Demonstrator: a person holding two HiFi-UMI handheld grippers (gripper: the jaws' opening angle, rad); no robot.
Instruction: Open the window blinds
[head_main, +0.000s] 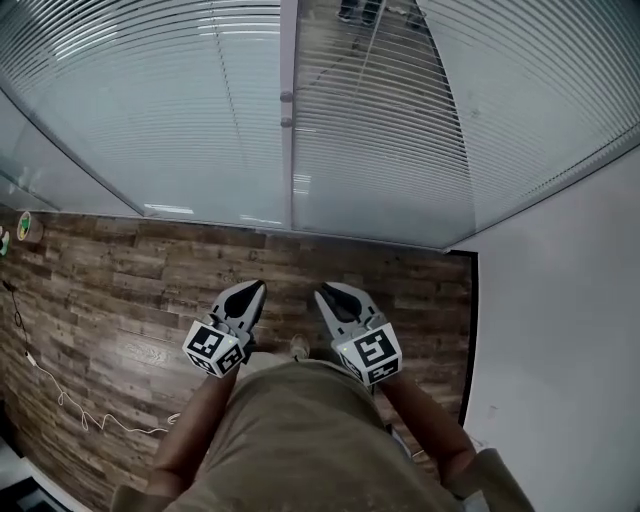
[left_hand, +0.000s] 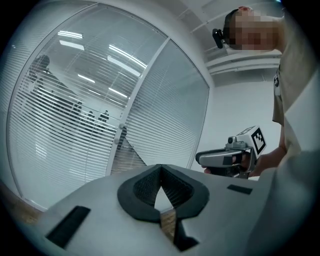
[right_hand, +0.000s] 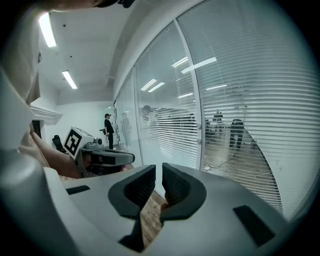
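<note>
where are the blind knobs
Head view, top centre: the knobs sit on the white frame post between the blinds, beyond the left gripper and right gripper.

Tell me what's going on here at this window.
A person stands on the wood floor facing glass panels with white blinds, a gripper in each hand. The left gripper and right gripper are both shut and empty, held out short of the blinds, touching nothing. The blinds hang lowered over the glass.

Bright, fisheye dist., glare on blinds (head_main: 150, 100)
</note>
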